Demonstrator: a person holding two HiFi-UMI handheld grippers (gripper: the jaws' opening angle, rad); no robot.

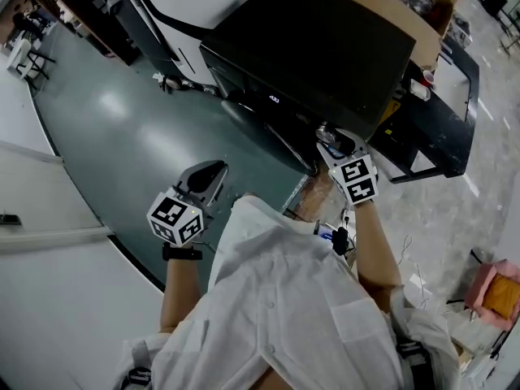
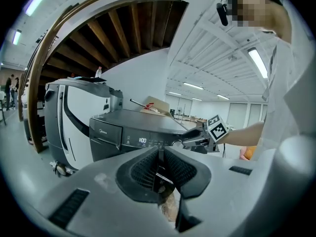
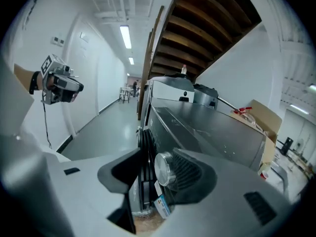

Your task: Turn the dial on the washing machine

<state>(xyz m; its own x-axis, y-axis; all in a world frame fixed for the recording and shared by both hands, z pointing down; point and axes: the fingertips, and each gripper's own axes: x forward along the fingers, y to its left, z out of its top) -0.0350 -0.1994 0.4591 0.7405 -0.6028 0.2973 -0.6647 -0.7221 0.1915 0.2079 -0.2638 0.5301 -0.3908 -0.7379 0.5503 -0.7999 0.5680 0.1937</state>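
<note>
The dark grey washing machine (image 1: 325,47) stands ahead of me; its front panel (image 2: 133,141) shows a lit display. My right gripper (image 1: 327,135) is at the panel's right end. In the right gripper view the silver dial (image 3: 164,169) sits between the jaws of that gripper (image 3: 158,174). It lies against the right ribbed pad (image 3: 190,174), with a gap to the left jaw, so the gripper is open. The left gripper view shows the dial (image 2: 177,143) just in front of the right gripper (image 2: 186,141). My left gripper (image 1: 216,169) hangs in the air left of the machine, shut and empty.
A white appliance (image 1: 195,2) stands beside the washer on the left. A cardboard box (image 1: 398,10) sits behind it and a black table (image 1: 451,96) to the right. Green floor (image 1: 122,112) lies left, bounded by a white wall (image 1: 32,218). Pink items (image 1: 496,291) lie at right.
</note>
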